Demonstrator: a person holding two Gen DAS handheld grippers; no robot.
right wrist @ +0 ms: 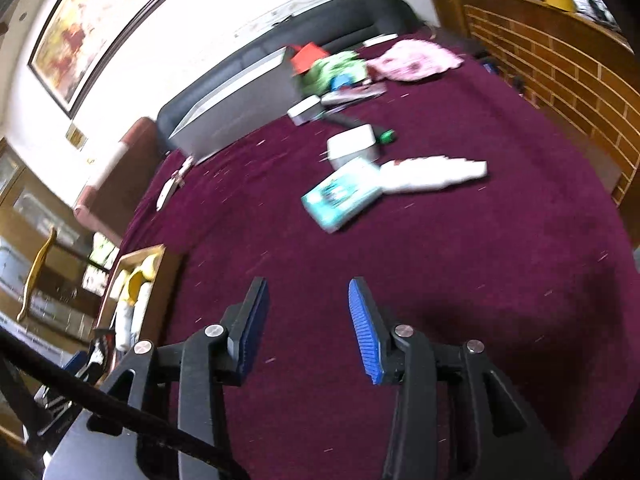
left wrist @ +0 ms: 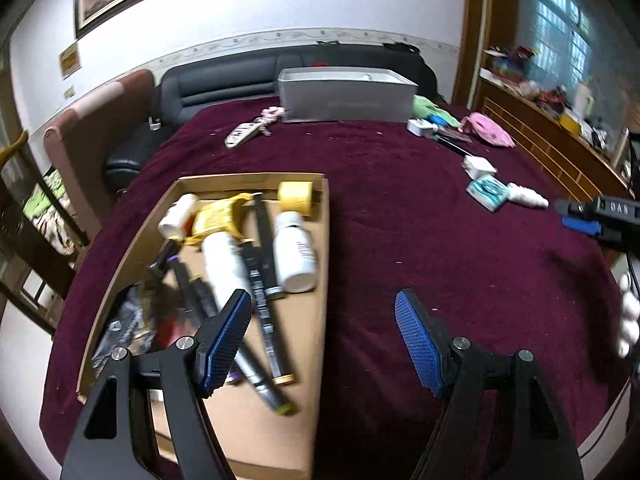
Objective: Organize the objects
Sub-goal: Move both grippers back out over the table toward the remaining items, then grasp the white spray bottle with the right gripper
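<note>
Teal and flat, the small printed packet (right wrist: 340,196) lay loose on the maroon cloth (right wrist: 460,280), ahead of my empty right gripper (right wrist: 306,328), its jaws parted.

I judged I was between items: reaching next for that packet or the white tube (right wrist: 432,174) touching its far side, which would call for lining up over one and closing. My left gripper (left wrist: 324,344) hung spread and empty over the near edge of the shallow brown cardboard tray (left wrist: 320,320), already holding white bottles (left wrist: 294,252), dark pens (left wrist: 264,300), a yellow tape roll (left wrist: 295,197) and a yellow pouch. The grey box (left wrist: 348,98) stood far back; I couldn't make out its contents.
</note>
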